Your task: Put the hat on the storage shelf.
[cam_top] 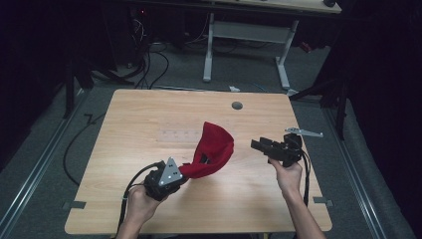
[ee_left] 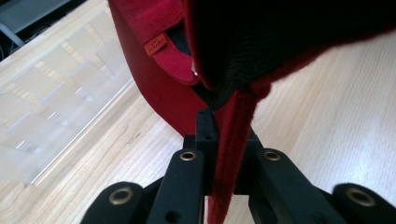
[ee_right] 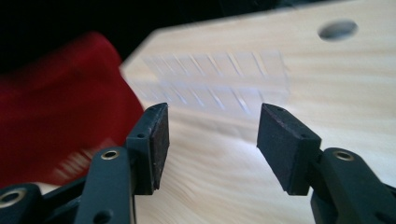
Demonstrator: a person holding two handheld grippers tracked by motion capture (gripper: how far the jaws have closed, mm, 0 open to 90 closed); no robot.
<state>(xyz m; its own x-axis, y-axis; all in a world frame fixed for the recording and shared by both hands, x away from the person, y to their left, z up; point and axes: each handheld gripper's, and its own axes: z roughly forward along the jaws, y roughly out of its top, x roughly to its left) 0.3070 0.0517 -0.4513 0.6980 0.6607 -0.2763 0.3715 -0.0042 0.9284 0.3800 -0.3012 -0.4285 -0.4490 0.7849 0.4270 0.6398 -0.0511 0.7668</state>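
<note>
Reaching in low from the near edge, the left gripper (cam_top: 183, 170) is clamping the red cap (cam_top: 214, 148) above the wooden table (cam_top: 139, 114); its orange tag (ee_left: 156, 45) is unreadable. The right gripper (cam_top: 257, 145) is hovering beside it, jaws apart.

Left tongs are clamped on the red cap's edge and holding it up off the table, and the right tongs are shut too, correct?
Not quite. The right tongs are open: the right gripper view shows a wide gap between their pads, with nothing held. The rest stands: the left tongs are clamped on the edge of the red cap, lifted over the table.
</note>
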